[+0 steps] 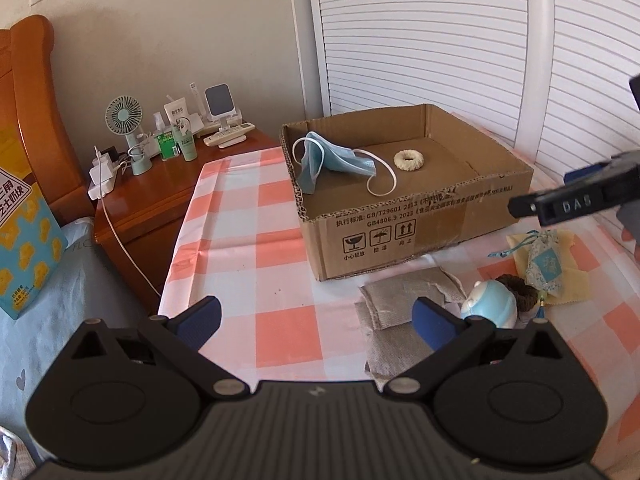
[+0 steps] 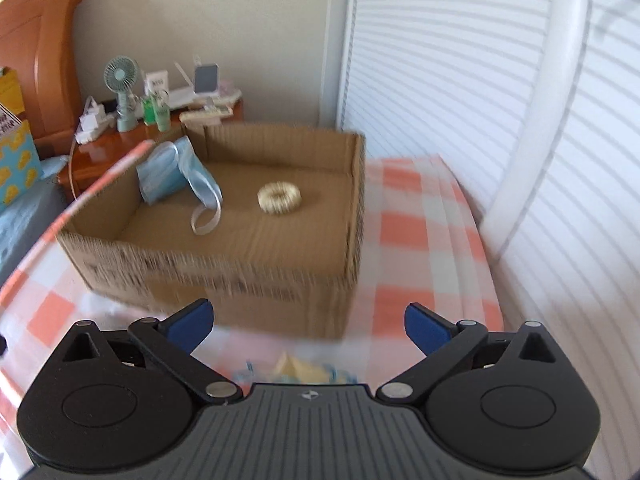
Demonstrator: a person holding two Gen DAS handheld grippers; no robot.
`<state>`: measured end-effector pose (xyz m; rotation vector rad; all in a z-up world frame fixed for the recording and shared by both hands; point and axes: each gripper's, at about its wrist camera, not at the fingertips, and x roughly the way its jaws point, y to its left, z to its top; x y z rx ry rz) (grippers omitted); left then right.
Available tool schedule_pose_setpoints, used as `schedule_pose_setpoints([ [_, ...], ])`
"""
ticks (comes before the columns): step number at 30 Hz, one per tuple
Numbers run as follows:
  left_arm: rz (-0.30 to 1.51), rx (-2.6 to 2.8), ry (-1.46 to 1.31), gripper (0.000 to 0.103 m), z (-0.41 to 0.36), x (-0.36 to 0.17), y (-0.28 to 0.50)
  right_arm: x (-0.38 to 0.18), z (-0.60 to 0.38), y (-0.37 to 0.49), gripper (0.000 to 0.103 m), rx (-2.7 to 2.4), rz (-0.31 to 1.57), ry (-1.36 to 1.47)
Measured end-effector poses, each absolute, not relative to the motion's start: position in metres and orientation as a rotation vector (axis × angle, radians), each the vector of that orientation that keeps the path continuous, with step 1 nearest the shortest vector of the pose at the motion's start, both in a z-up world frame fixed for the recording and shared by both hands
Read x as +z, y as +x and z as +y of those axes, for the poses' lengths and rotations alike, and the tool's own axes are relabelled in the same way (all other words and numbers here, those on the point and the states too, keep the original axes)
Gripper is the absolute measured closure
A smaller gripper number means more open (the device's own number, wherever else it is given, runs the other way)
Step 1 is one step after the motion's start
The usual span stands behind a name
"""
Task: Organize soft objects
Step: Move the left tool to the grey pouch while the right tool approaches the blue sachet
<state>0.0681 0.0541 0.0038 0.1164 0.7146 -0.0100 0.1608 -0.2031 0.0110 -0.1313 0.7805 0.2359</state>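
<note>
An open cardboard box (image 1: 420, 236) stands on the checked cloth; it also shows in the right wrist view (image 2: 224, 276). Inside lie a blue face mask (image 1: 332, 160) (image 2: 176, 176) and a cream scrunchie (image 1: 409, 160) (image 2: 279, 197). In front of the box lie grey cloths (image 1: 404, 296), a pale blue round toy (image 1: 490, 302), a dark scrunchie (image 1: 520, 286), a patterned sachet (image 1: 544, 264) and a yellow cloth (image 1: 572, 276). My left gripper (image 1: 316, 322) is open and empty above the cloth. My right gripper (image 2: 308, 326) is open and empty in front of the box; it shows from the side in the left wrist view (image 1: 576, 200).
A wooden nightstand (image 1: 160, 184) at the back left carries a small fan (image 1: 126, 128), bottles, remotes and a charger with a cable. A bed with a snack bag (image 1: 24, 240) is at the left. White louvred doors (image 1: 440, 40) stand behind the table.
</note>
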Motion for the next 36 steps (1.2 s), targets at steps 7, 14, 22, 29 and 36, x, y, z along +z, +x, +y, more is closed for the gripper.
schedule_pose_setpoints([
  [7,0.73,-0.028,0.123,0.002,0.05,-0.003,0.066,-0.028,-0.213,0.133,0.0,0.142,0.858,-0.098],
  [14,0.75,-0.031,0.123,0.002,0.05,-0.009,0.063,-0.042,-0.211,0.124,0.0,0.106,0.874,-0.103],
  [22,0.774,-0.055,0.14,0.002,0.046,-0.017,0.067,-0.045,-0.225,0.115,0.0,0.077,0.906,-0.119],
  [29,0.807,-0.118,0.13,0.002,0.04,-0.03,0.073,-0.055,-0.234,0.11,0.0,0.116,0.918,-0.08],
  [36,0.828,-0.156,0.132,0.002,0.029,-0.047,0.089,-0.057,-0.237,0.106,0.0,0.144,0.885,-0.079],
])
